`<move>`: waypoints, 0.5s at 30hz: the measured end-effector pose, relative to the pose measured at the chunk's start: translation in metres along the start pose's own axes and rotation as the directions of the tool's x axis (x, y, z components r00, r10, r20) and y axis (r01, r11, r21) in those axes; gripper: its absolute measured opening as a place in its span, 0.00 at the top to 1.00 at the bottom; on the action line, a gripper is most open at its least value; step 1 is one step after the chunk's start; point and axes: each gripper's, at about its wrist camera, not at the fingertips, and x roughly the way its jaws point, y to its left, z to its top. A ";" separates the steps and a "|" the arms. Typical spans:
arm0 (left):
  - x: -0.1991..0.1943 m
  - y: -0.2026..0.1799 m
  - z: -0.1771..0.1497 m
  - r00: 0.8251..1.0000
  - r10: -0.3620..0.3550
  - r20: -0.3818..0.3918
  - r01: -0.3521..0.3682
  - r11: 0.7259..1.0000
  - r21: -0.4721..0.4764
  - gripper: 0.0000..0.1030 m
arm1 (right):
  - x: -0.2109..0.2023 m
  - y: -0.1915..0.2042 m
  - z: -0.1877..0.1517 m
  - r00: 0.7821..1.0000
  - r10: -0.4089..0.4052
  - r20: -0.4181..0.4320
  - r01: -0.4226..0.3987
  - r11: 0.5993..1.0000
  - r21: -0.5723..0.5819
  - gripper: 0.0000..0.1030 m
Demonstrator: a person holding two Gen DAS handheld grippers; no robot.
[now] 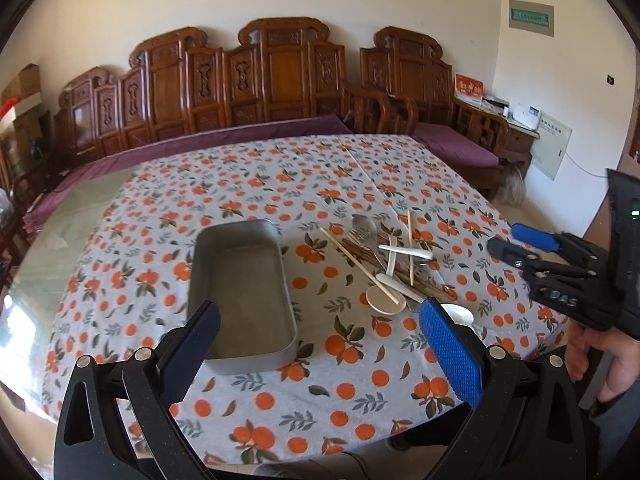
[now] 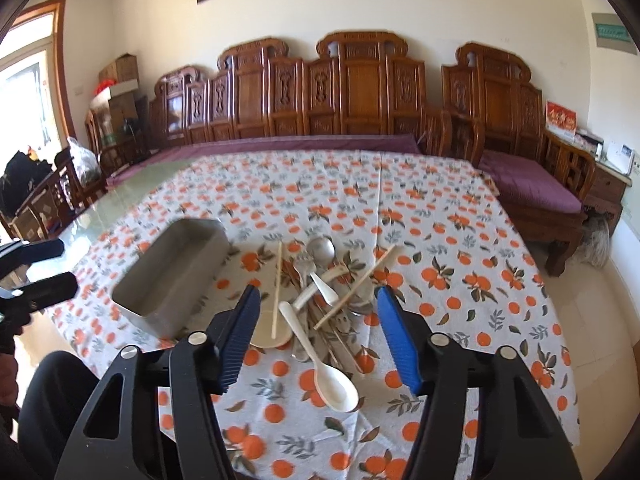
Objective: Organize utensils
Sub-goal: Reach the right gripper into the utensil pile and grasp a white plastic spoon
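Approach step judged; nothing lifted yet; utensils (image 2: 320,296) heaped on tablecloth (image 2: 460,240), just right of empty metal tray (image 1: 244,288); right gripper (image 2: 316,336) part open, empty, aimed at heap; left gripper (image 1: 320,344) wide, empty; one piece to be singled out next.

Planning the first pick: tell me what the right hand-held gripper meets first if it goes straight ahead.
Probably the white spoon at the near end of the utensil pile, lying between the open right hand-held gripper fingers; depth is uncertain.
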 end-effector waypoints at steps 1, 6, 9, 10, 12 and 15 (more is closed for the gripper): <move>0.005 -0.001 0.001 1.000 -0.009 -0.003 0.009 1.000 -0.001 0.07 | 0.008 -0.003 -0.002 1.000 0.000 -0.016 0.000 1.000 -0.001 0.42; 0.025 -0.002 0.000 0.999 -0.038 -0.032 0.038 0.999 -0.001 0.17 | 0.053 -0.013 -0.019 0.991 0.027 -0.129 -0.027 1.000 0.006 0.46; 0.036 -0.001 -0.004 0.997 -0.053 -0.050 0.053 0.999 -0.009 0.21 | 0.079 -0.015 -0.034 0.976 0.071 -0.208 -0.068 0.997 0.020 0.49; 0.040 -0.001 -0.007 0.996 -0.058 -0.060 0.057 0.998 -0.013 0.22 | 0.084 -0.015 -0.039 0.972 0.075 -0.224 -0.071 0.997 0.026 0.50; 0.046 -0.001 -0.011 0.995 -0.062 -0.073 0.061 0.998 -0.016 0.22 | 0.098 -0.018 -0.050 0.958 0.085 -0.274 -0.079 0.996 0.035 0.50; 0.056 -0.003 -0.019 0.993 -0.067 -0.099 0.066 0.998 -0.019 0.22 | 0.110 -0.019 -0.062 0.947 0.050 -0.317 -0.047 0.999 0.017 0.50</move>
